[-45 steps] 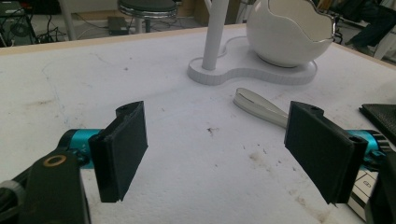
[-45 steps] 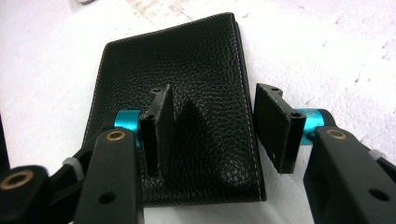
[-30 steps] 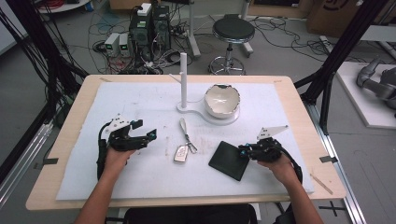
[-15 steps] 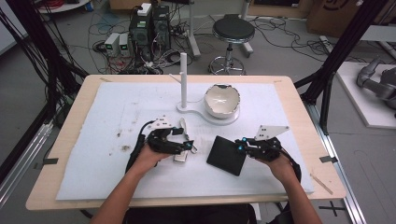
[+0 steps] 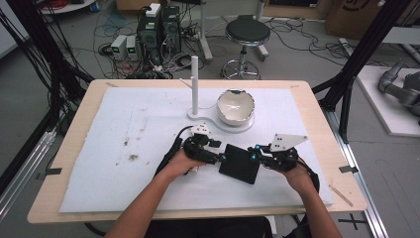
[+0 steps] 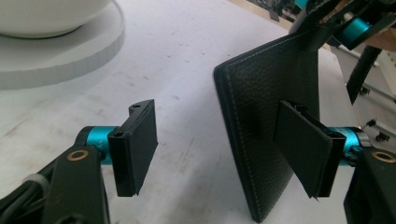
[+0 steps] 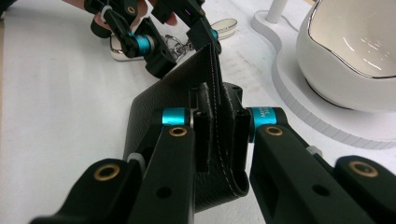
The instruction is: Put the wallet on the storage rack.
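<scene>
Black leather wallet (image 5: 239,163) sits mid-worktop (image 5: 74,148) near the front, pinched at its right edge by the right gripper (image 5: 258,155), fingers clamped tight on the fold; left gripper (image 5: 219,157) has just been closing, its fingers straddling the left edge but not yet pressing. Risk: an off-centre bite could twist the wallet or let it slip from the right grip. Keys (image 7: 177,42) lie just left, bowl (image 5: 236,106) and stand (image 5: 194,79) behind; open room front and left.

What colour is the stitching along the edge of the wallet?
Pale grey-white thread on the black leather wallet, clearest in the right gripper view.
</scene>
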